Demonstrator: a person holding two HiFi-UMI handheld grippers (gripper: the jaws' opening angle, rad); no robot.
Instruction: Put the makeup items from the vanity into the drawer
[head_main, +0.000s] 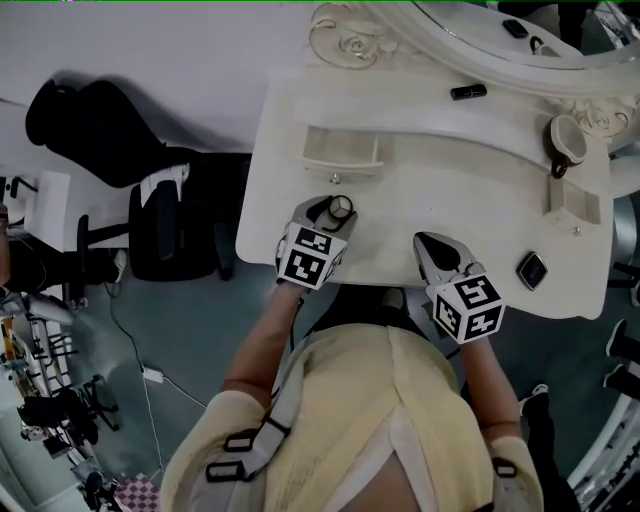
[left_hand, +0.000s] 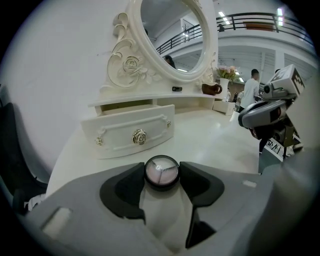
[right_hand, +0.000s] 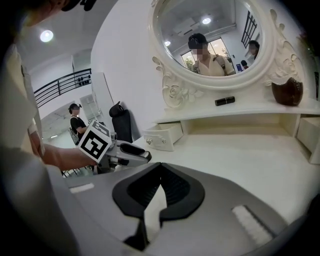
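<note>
White vanity (head_main: 430, 170) — compact (left_hand: 161, 172) in left gripper (left_hand: 161, 177)

Dim and grey from the head view, with soft shadows on the white table (head_main: 420, 160). Brighter in both gripper views, lit by ceiling lights (right_hand: 46, 36). Bent and black around the edges there. Blurry up close, sharper at the mirror (left_hand: 172, 35).

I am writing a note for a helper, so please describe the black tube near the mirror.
Find the white vanity with the oval mirror. On the narrow shelf just under the mirror lies a black tube. It is slim and lies on its side, while the brown cup farther right stands upright.
</note>
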